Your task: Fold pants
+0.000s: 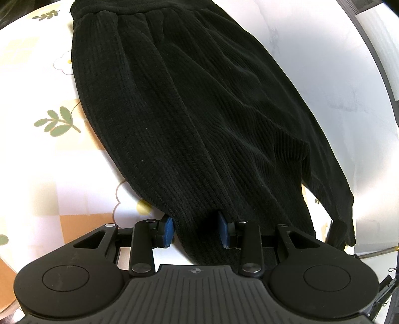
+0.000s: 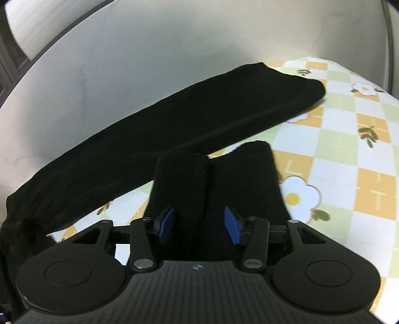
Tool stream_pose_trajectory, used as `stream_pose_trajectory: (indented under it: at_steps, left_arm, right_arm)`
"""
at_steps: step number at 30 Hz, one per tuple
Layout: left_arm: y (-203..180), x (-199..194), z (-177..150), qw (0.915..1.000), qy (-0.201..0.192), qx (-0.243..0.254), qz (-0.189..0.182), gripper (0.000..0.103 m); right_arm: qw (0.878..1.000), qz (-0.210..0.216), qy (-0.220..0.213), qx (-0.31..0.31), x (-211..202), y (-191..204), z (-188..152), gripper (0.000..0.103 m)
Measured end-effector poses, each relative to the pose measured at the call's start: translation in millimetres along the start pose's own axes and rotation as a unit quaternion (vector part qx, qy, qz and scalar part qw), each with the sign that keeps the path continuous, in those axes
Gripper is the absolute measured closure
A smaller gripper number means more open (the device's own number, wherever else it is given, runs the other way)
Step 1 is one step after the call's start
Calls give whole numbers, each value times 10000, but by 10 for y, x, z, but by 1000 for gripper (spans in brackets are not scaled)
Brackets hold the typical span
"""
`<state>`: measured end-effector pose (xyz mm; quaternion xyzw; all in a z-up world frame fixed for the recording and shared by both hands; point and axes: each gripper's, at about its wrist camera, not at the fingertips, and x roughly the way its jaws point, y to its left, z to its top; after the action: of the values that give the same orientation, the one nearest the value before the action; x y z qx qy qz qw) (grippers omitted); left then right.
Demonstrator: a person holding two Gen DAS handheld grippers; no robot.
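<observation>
Left gripper [image 1: 195, 230]: blue fingers [image 1: 169, 228] pinch a bunch of ribbed black cloth, the cuff end of the pants [image 1: 189, 112]. Cloth fills the gap between the pads, so this reads as a firm hold.

Right gripper [image 2: 197, 225]: blue fingers [image 2: 232, 228] sit a little spread with a thick roll of the same black cloth between them. The cloth is dark and slightly blurred; whether the pads actually bite it, I cannot tell.

Pants location: lying on the table [image 1: 37, 154], which has a checked, flowered cover. In the left wrist view the long axis runs straight away from the fingers, leg end near, gathered waistband [image 1: 139, 10] at the far end. In the right wrist view a long black stretch runs across the frame, low left to high right, partly raised off the cover, well beyond the held end.

Judgement: both grippers are at the leg ends, and the waistband lies directly ahead of the left one. The fold likely turns on carrying the held ends forward along that axis onto the waistband. The left is better lined up.
</observation>
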<state>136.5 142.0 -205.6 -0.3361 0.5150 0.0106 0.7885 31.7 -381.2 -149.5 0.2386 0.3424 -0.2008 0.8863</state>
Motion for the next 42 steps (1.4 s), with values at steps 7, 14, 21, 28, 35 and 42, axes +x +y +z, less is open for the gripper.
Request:
stream_pose_trajectory:
  at_steps: [7, 14, 21, 28, 35, 42]
  left_arm:
    - [-1, 3, 2, 10000, -8, -5, 12, 66]
    - [41, -3, -1, 10000, -20, -39, -72, 66]
    - [184, -6, 71, 9989, 92, -387, -244, 66]
    - [185, -98, 203, 9944, 189, -805, -657, 66]
    - [54, -122, 311, 9935, 192, -546, -979, 64]
    - [155, 2, 315, 9948, 507, -546, -691, 64]
  right_arm:
    - [9990, -29, 178, -404, 122, 209, 32, 55]
    - [9983, -76, 411, -400, 159, 252, 45, 91]
    - [9995, 11, -253, -162, -405, 414, 278, 96]
    - [9577, 580, -2769, 519, -1923, 470, 751, 97]
    - [9533, -724, -2356, 1746, -2019, -386, 351, 97]
    - [9397, -1597, -958, 2868, -1604, -1110, -381, 97]
